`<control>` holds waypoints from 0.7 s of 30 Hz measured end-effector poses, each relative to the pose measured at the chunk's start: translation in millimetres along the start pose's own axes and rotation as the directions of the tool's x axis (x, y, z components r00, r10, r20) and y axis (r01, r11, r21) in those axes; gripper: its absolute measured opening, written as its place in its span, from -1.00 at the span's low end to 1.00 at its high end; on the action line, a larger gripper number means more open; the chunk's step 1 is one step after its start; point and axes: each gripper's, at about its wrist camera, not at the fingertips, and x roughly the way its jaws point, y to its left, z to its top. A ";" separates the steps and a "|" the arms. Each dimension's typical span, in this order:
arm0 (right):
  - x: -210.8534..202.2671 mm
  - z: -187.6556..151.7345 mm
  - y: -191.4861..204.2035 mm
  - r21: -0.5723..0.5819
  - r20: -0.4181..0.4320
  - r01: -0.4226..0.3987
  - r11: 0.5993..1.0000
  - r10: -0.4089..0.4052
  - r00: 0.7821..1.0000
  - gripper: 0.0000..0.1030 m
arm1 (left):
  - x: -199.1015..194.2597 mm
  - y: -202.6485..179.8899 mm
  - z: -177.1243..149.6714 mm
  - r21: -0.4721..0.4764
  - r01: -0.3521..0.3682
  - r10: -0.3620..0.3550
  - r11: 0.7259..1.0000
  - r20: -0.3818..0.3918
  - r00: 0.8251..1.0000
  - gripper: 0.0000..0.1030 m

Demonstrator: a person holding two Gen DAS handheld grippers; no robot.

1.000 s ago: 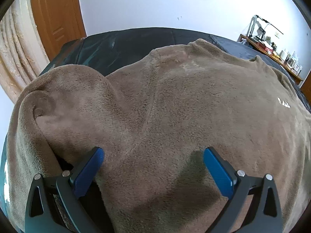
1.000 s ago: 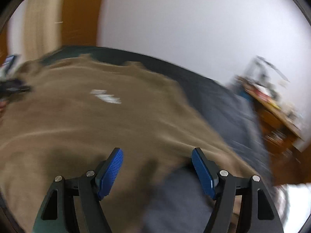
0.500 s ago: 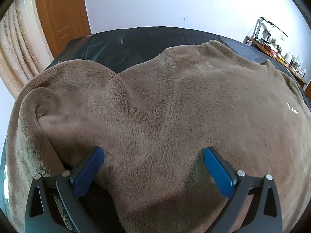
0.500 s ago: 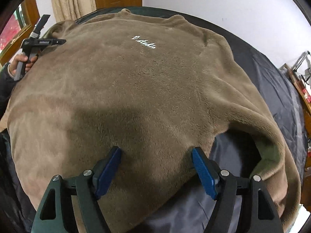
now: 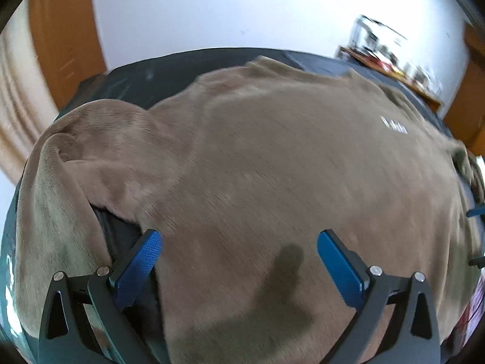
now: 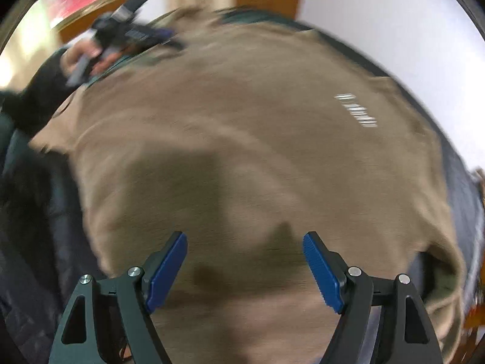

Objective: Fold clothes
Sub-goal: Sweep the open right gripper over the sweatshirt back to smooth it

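Nearest, the left gripper (image 5: 239,261) hangs with its blue pads spread wide over a brown fleece sweatshirt (image 5: 272,166), nothing between them; the right gripper (image 6: 245,261) is opening above the same cloth, empty too. The sweatshirt lies flat across a dark bedcover (image 5: 182,66), white lettering (image 6: 357,110) on its chest. Beyond stand a white wall (image 5: 227,9) and wooden door (image 5: 66,30)

a short line of white lettering (image 5: 393,126) is showing on the chest of the brown fleece sweatshirt (image 5: 272,166), but motion blur is smearing it, possibly a brand name, unreadable in both views
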 end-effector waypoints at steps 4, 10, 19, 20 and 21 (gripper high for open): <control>10.1 -22.6 5.0 -0.002 -0.088 -0.061 0.998 0.061 0.994 0.62 | 7.2 -6.3 -12.9 0.040 -0.034 0.034 0.999 -0.010 0.999 1.00; 3.9 -54.7 -7.8 0.099 -0.127 -0.003 0.995 0.015 0.992 0.67 | 12.3 20.1 -14.2 -0.047 -0.010 0.009 0.999 -0.025 1.000 1.00; 8.8 -64.3 -9.5 0.150 -0.089 0.034 0.988 -0.020 0.996 0.72 | 11.2 25.2 -18.4 -0.047 -0.007 0.006 0.999 -0.022 1.000 1.00; 9.9 -63.4 -9.2 0.147 -0.094 0.040 0.988 -0.026 0.995 0.72 | 8.4 24.8 -19.0 -0.049 -0.009 0.008 0.999 -0.021 1.000 1.00; 10.6 -60.7 -8.2 0.140 -0.103 0.052 0.989 -0.038 0.994 0.72 | 5.0 23.6 -19.4 -0.049 -0.013 0.012 0.999 -0.017 1.000 1.00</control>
